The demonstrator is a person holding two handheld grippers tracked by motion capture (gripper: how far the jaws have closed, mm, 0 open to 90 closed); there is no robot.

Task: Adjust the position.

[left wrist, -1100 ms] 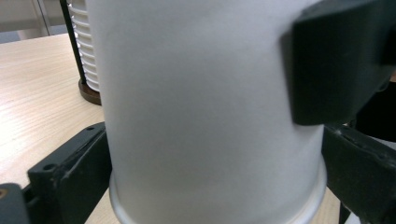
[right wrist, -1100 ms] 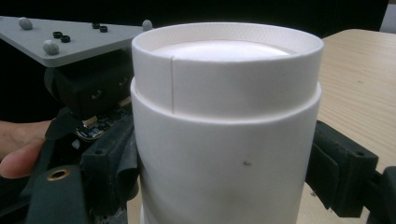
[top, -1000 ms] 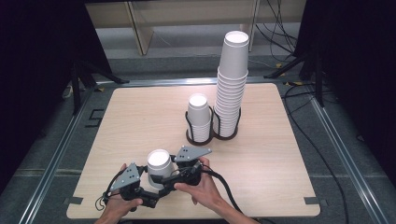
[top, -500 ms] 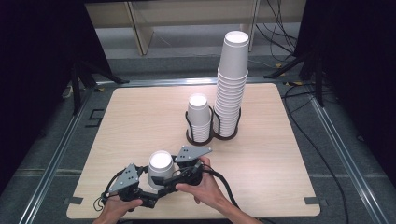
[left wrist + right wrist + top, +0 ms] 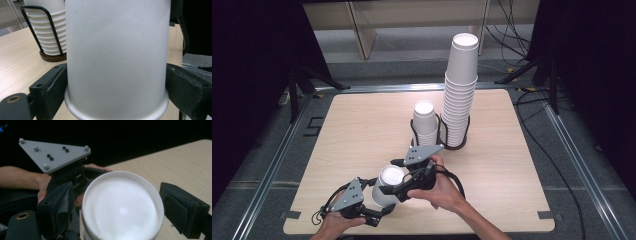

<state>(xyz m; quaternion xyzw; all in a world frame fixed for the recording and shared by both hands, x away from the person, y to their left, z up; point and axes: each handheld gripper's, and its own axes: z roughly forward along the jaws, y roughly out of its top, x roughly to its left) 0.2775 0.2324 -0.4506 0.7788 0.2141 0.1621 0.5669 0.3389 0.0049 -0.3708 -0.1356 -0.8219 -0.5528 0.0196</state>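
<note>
An upside-down white paper cup (image 5: 388, 184) stands at the table's front edge between both grippers. My left gripper (image 5: 379, 202) comes in from the lower left. In the left gripper view the cup (image 5: 115, 55) takes up most of the frame. My left gripper (image 5: 115, 95) has just been closing, and both pads now press the wall just above the rim. My right gripper (image 5: 393, 176) hovers over the cup's upturned base (image 5: 122, 210). In its own view my right gripper (image 5: 122, 207) is open, and its right pad (image 5: 181, 207) stands off the cup.
A tall stack of cups (image 5: 460, 90) and a short stack (image 5: 425, 122) stand in a black wire holder (image 5: 452, 145) at the table's middle right. The same holder (image 5: 47, 37) shows behind the held cup. The wooden table (image 5: 362, 125) has a metal frame around it.
The right gripper has lifted a little above the cup. The left gripper's jaws have drawn in against the cup. The left hand has kept its place.
</note>
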